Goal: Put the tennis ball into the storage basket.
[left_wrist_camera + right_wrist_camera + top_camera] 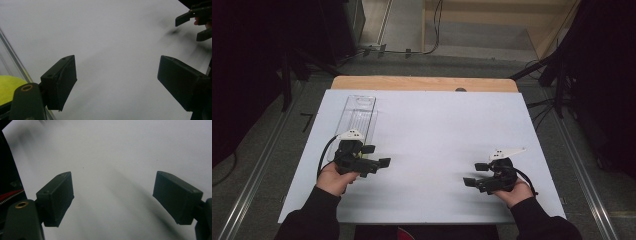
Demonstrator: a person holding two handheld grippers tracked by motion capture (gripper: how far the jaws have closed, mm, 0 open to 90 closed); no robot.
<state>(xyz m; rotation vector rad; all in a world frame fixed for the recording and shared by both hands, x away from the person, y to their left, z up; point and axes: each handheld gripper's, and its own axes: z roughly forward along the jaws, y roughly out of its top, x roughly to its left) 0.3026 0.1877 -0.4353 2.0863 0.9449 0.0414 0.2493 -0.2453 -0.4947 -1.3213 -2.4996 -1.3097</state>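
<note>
My left gripper rests low over the white table top at the left, pointing right. Its jaws stand wide apart with nothing between them, and in the left gripper view the left gripper has bare white surface between its pads. My right gripper sits at the right near the front edge, pointing left, also open and empty. The right gripper has blank white board between its jaws in its own view. The right gripper appears far off in the left gripper view.
A clear plastic tray lies lengthwise at the back left, just beyond my left hand. Its edge runs past the left jaw, with a yellow-green patch behind it. A wooden strip borders the far side.
</note>
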